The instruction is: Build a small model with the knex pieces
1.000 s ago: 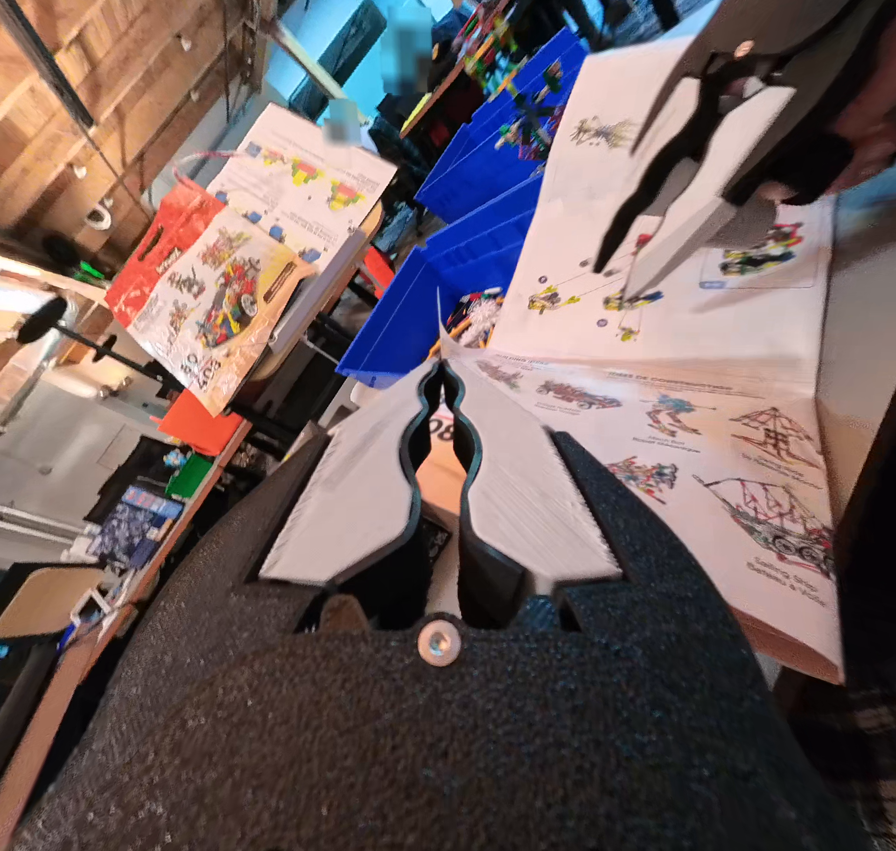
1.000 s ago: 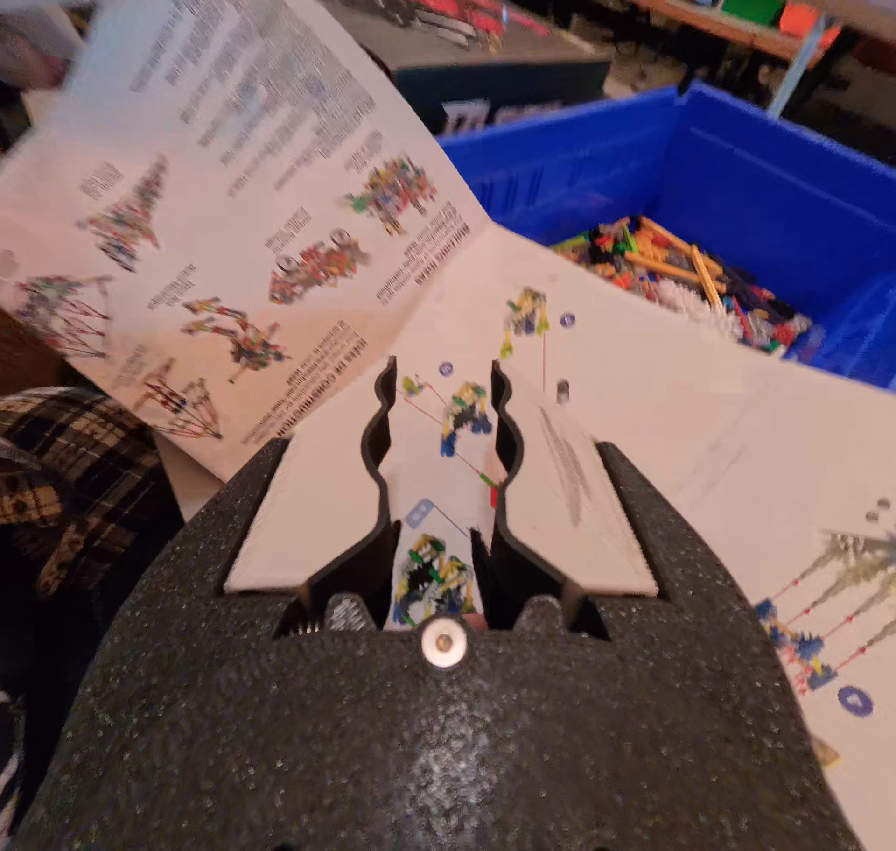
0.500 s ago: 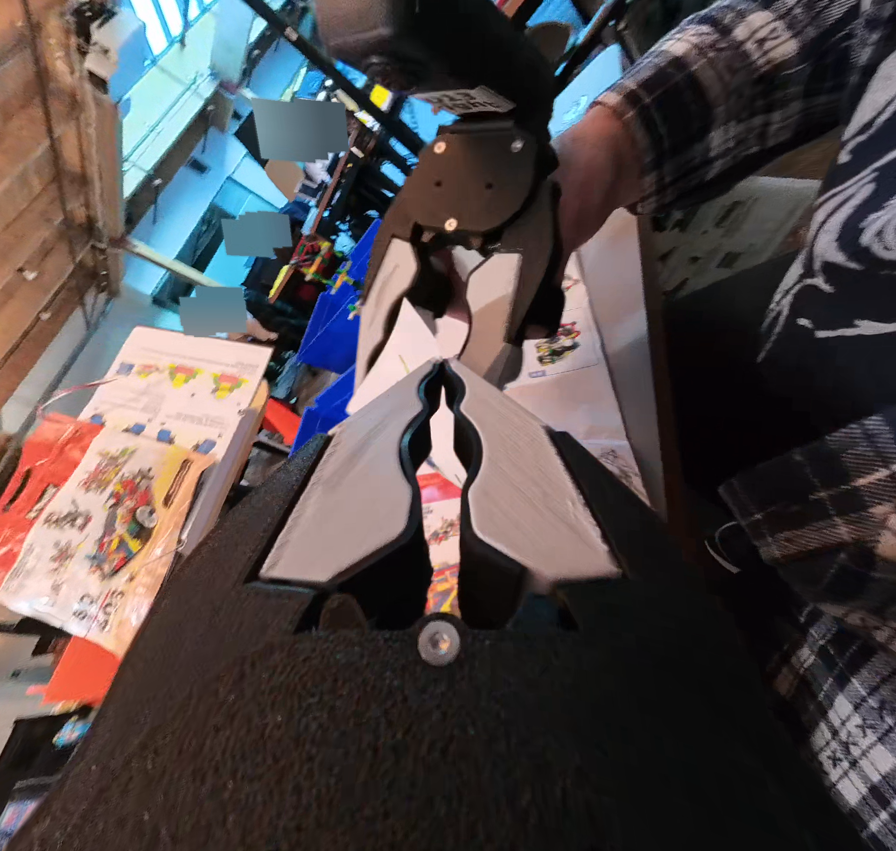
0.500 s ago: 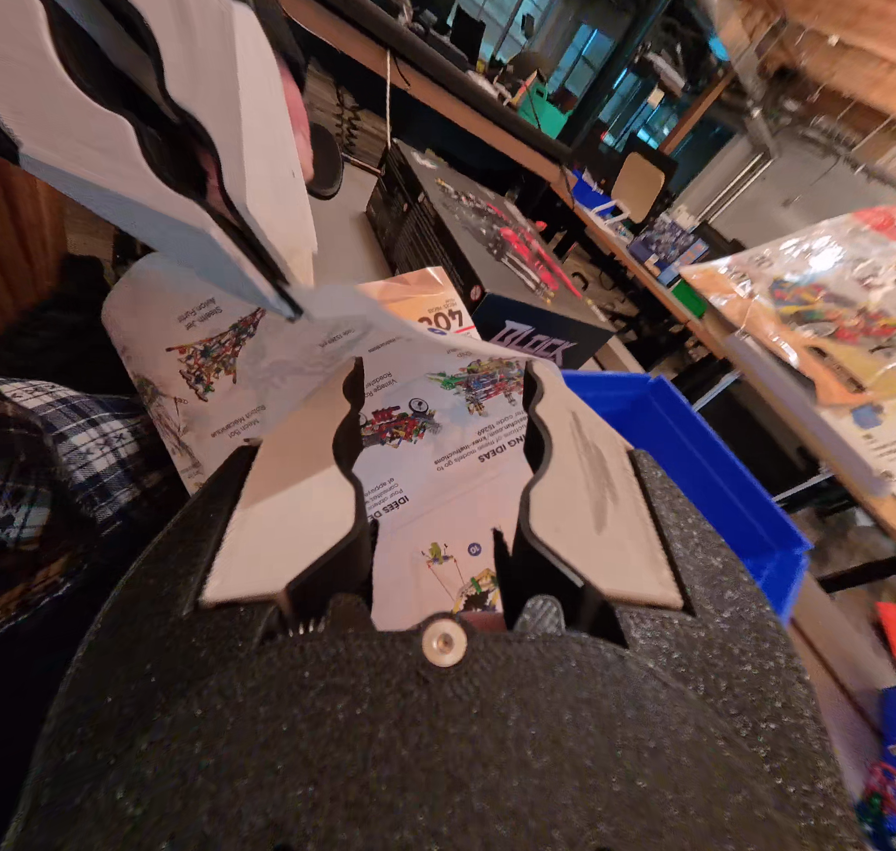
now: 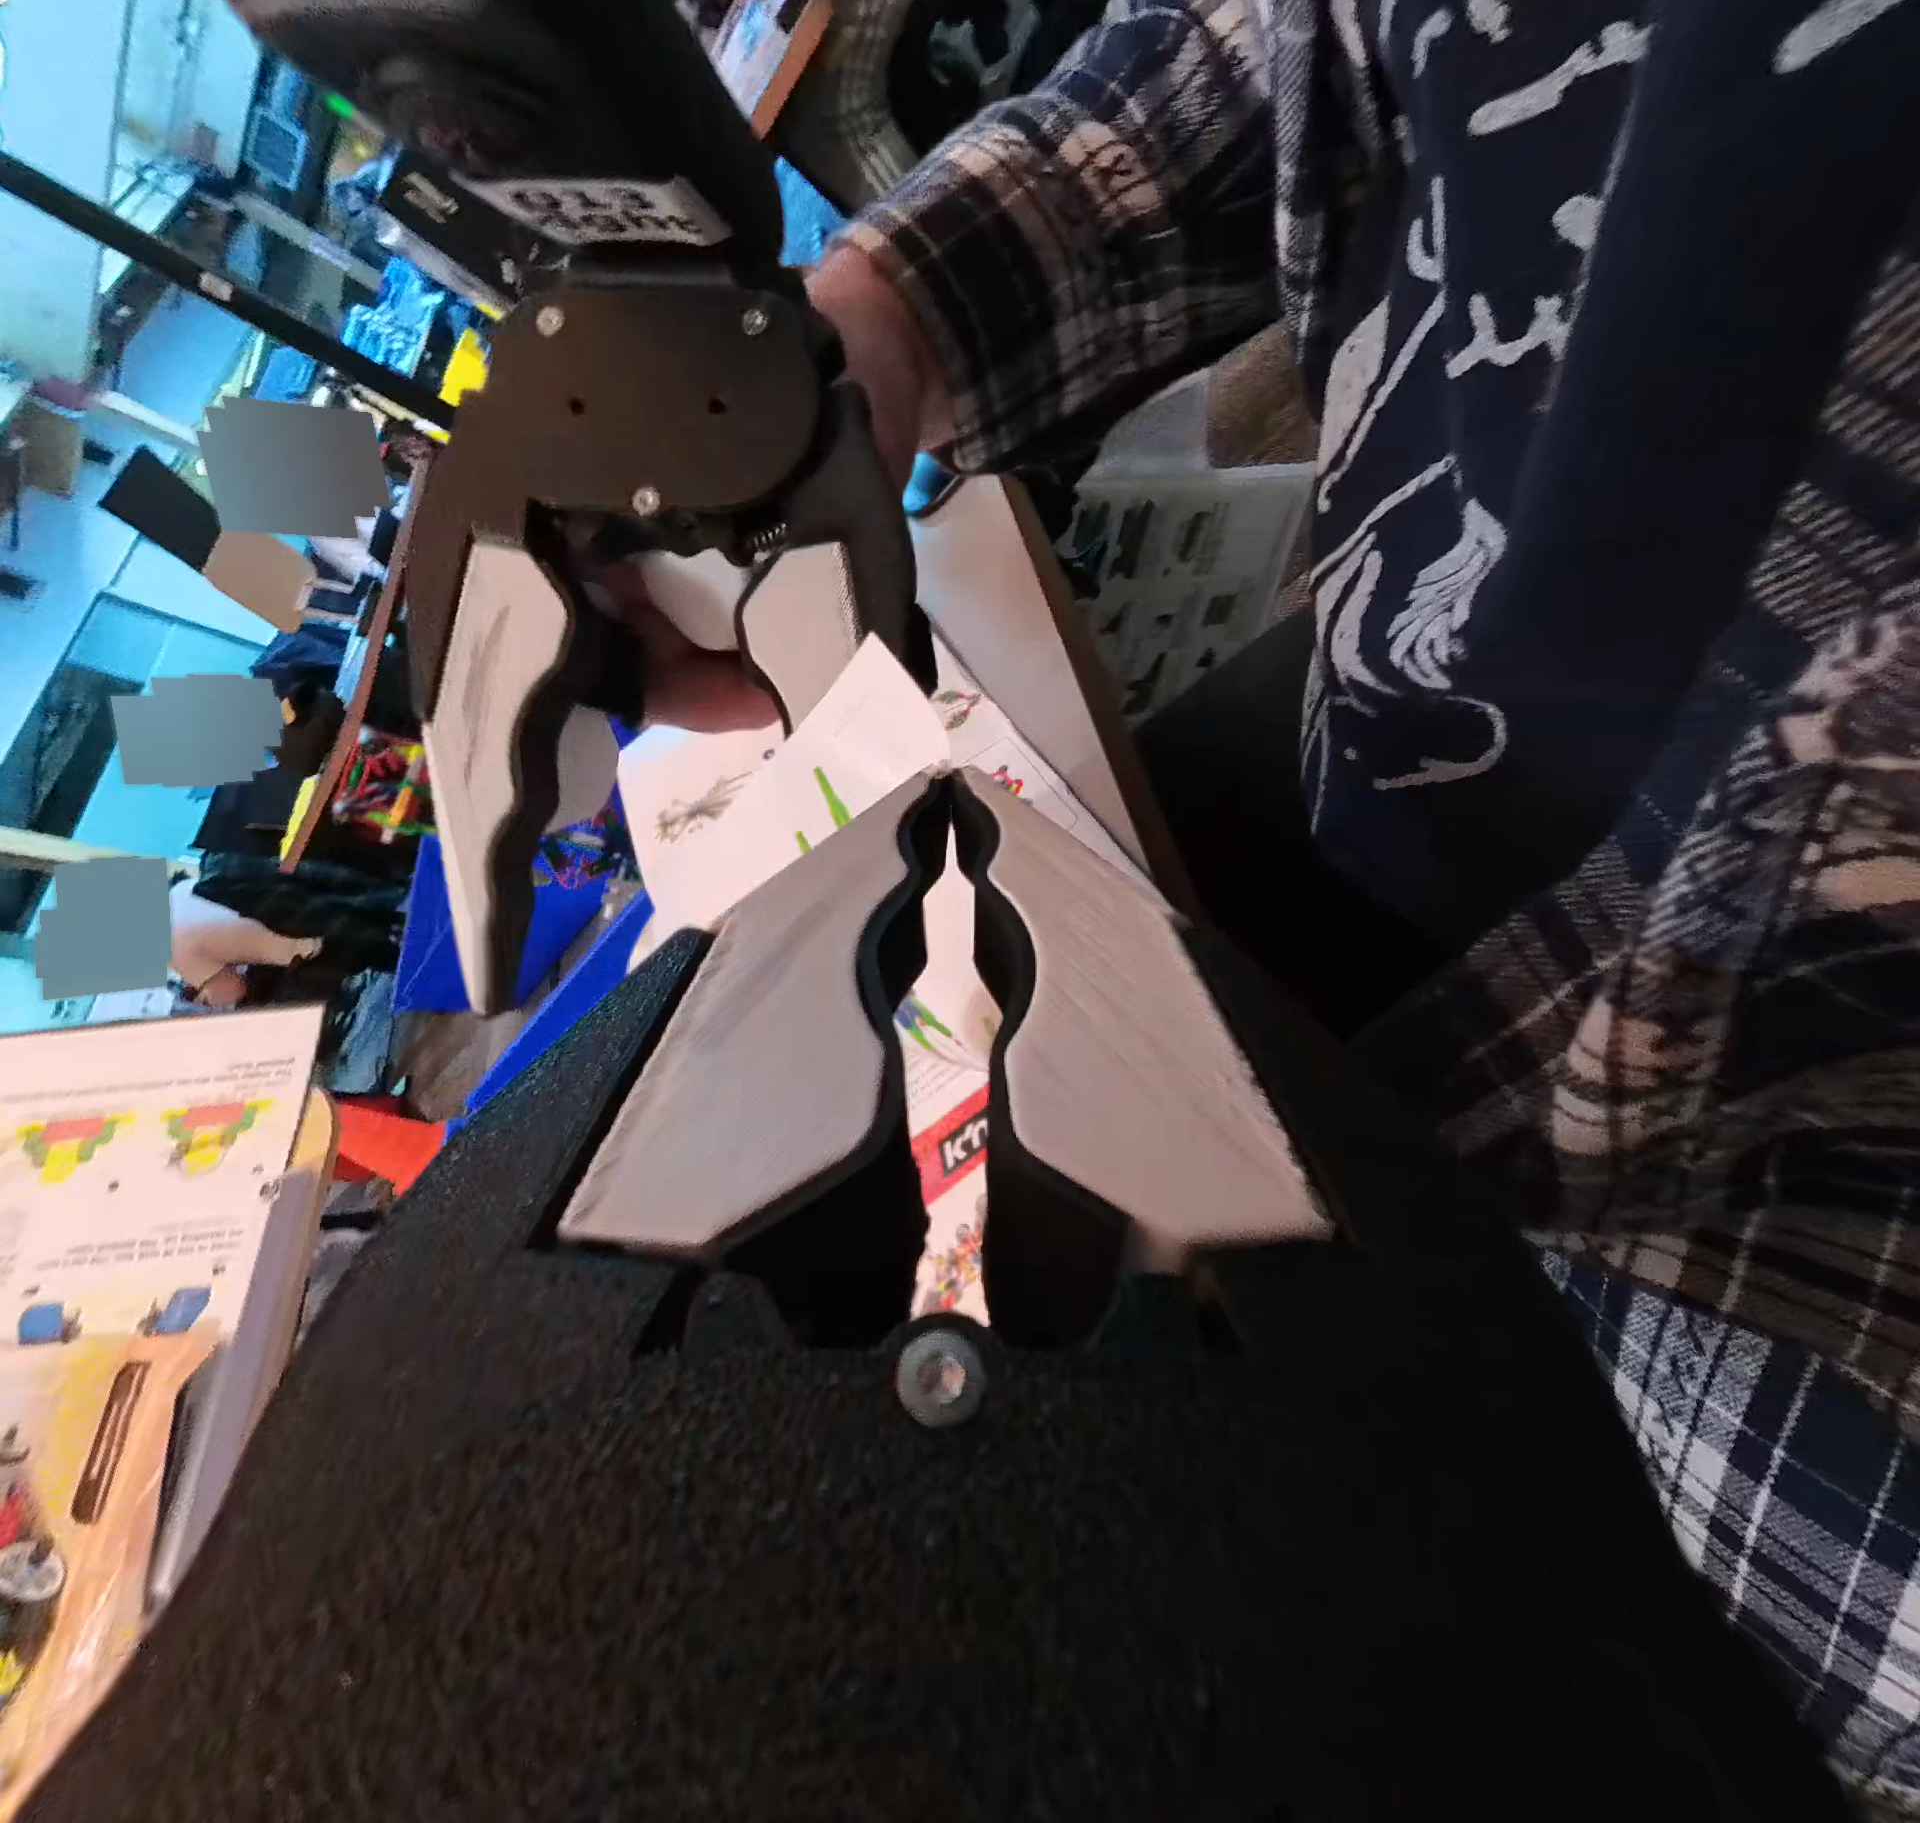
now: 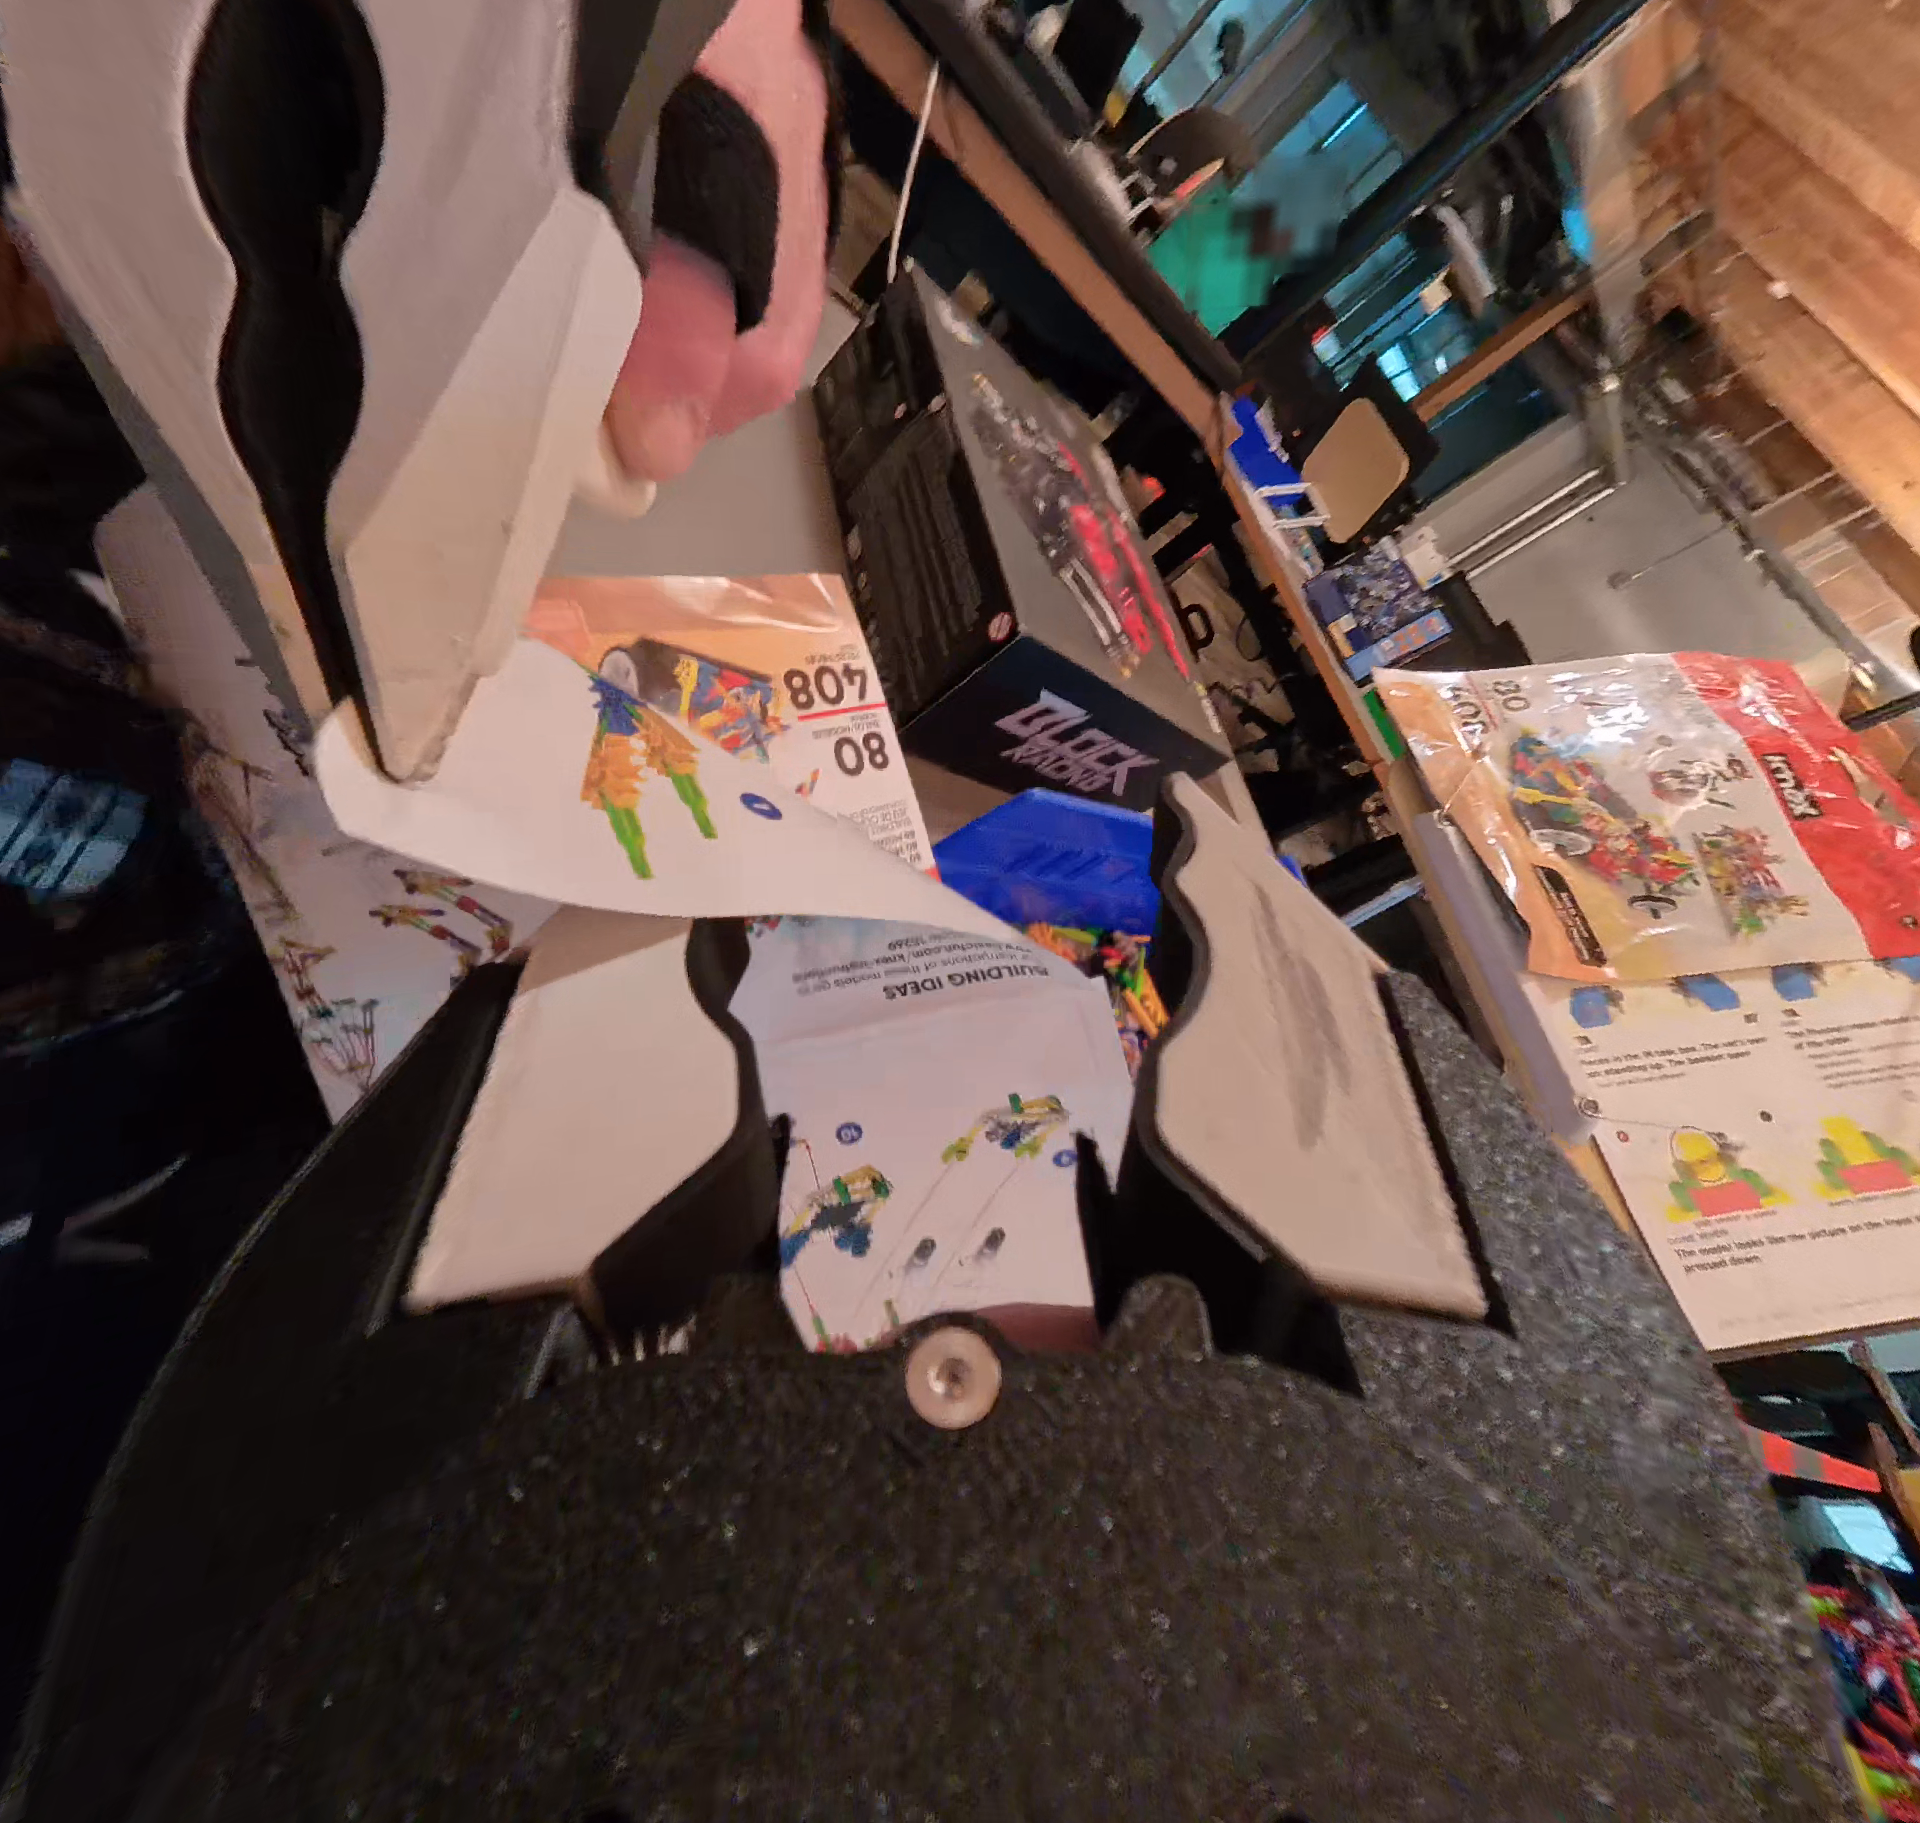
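My left gripper [image 5: 951, 786] is shut on the corner of a white page of an instruction booklet [image 5: 758, 797] and holds that page lifted and curled. In the right wrist view the left gripper [image 6: 364, 760] comes in from the upper left, pinching the same page [image 6: 623, 817]. My right gripper [image 6: 945, 869] is open and empty, its fingers on either side of the booklet's lower pages [image 6: 935, 1056], just below the lifted page. It also shows in the left wrist view [image 5: 665, 838], facing my left gripper, held by a hand.
A blue bin [image 6: 1039, 859] of small colourful building pieces sits behind the booklet. A black box [image 6: 997, 568] stands beyond it. A bagged kit [image 6: 1662, 817] and an instruction sheet [image 6: 1766, 1150] lie on a table to the right. A person's plaid sleeve [image 5: 1091, 215] is close by.
My left gripper has lifted the pinched page up off the booklet and swung toward the person. My right gripper has opened wider and come in under the lifted page.
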The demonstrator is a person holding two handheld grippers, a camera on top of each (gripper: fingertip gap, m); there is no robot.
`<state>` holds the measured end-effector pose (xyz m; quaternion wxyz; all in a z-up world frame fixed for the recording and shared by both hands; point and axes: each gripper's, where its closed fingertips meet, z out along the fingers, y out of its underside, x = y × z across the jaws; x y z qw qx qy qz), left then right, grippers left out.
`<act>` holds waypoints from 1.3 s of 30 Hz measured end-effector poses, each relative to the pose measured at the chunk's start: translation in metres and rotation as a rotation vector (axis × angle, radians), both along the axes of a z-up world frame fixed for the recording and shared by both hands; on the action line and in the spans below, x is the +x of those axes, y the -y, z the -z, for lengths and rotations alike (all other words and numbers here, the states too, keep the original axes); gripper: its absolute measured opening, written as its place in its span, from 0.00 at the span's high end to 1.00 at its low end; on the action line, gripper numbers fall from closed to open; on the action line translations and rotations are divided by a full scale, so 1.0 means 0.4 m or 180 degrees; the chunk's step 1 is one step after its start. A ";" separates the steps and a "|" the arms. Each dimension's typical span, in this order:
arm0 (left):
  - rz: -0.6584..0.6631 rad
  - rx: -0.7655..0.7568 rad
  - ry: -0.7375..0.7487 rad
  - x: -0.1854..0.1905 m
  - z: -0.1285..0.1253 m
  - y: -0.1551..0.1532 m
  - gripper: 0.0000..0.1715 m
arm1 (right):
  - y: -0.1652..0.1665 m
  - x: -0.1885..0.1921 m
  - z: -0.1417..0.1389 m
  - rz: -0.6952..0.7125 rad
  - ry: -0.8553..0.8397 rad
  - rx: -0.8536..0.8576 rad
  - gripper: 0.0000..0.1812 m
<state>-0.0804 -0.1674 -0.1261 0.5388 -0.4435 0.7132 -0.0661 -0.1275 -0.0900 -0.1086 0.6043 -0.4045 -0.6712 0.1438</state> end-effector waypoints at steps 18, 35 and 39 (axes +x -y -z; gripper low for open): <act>0.0485 -0.0453 0.0004 0.054 -0.035 0.049 0.85 | 0.071 0.114 0.044 0.0038 0.0377 0.0229 1.00; -0.1007 -0.2450 -0.0387 -0.024 0.228 -0.279 0.68 | 0.134 0.187 -0.035 0.0272 -0.0089 0.0518 1.00; -0.0967 -0.2526 -0.0637 0.004 0.289 -0.273 0.59 | 0.147 0.213 -0.059 0.0346 -0.0177 0.0606 1.00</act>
